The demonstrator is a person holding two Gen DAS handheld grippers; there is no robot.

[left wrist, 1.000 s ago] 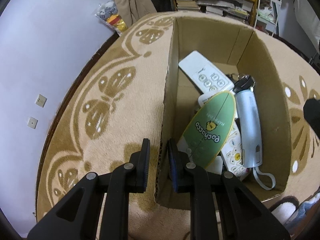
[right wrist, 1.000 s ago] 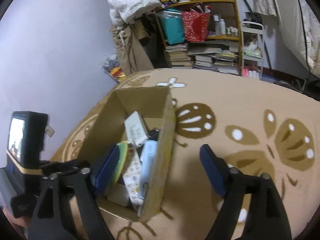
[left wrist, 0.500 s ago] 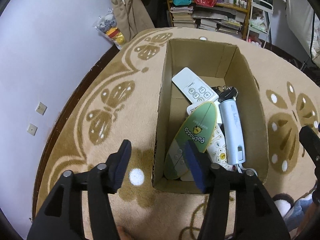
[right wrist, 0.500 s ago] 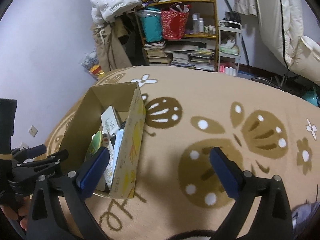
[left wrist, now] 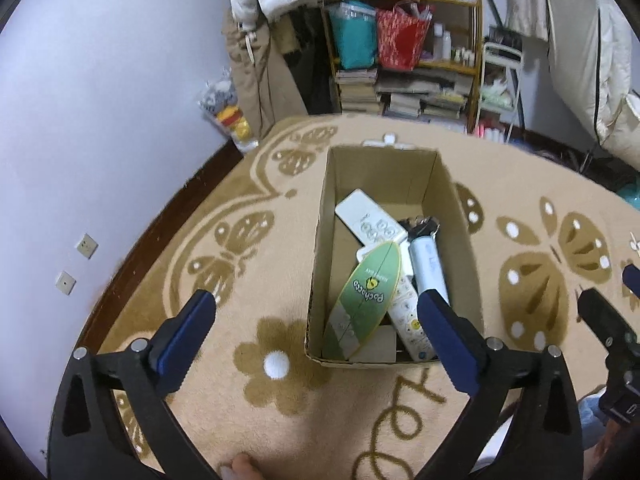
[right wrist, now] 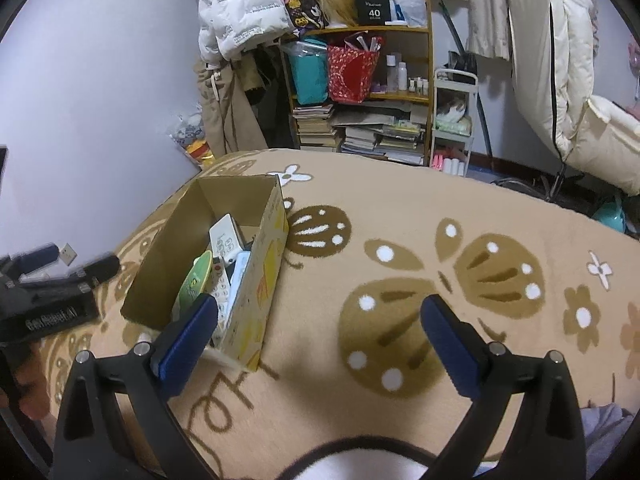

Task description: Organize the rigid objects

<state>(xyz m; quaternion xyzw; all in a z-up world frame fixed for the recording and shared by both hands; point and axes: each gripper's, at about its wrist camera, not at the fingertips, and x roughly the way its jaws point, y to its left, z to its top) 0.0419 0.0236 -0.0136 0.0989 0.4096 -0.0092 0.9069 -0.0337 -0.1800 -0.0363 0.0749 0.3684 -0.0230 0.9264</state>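
Note:
An open cardboard box (left wrist: 320, 236) stands on a beige patterned carpet (left wrist: 260, 272). Inside lie a white remote (left wrist: 370, 222), a green oval Pochacco item (left wrist: 366, 296), a pale blue bottle-like object (left wrist: 430, 264) and a patterned white remote (left wrist: 406, 312). My left gripper (left wrist: 316, 320) is open and empty, held above the box's near end. My right gripper (right wrist: 318, 322) is open and empty over the carpet to the right of the box (right wrist: 264, 256). The left gripper also shows in the right wrist view (right wrist: 56, 280), left of the box.
A cluttered bookshelf (right wrist: 368, 92) with books, a red bag and a teal bag stands behind the carpet. A white wall (left wrist: 100, 120) with sockets runs along the left. Hanging clothes (right wrist: 236, 12) and a white cart (right wrist: 454, 132) flank the shelf.
My left gripper let go of the box's left wall, opened wide and pulled back and up. My right gripper also drew back from the box and rose.

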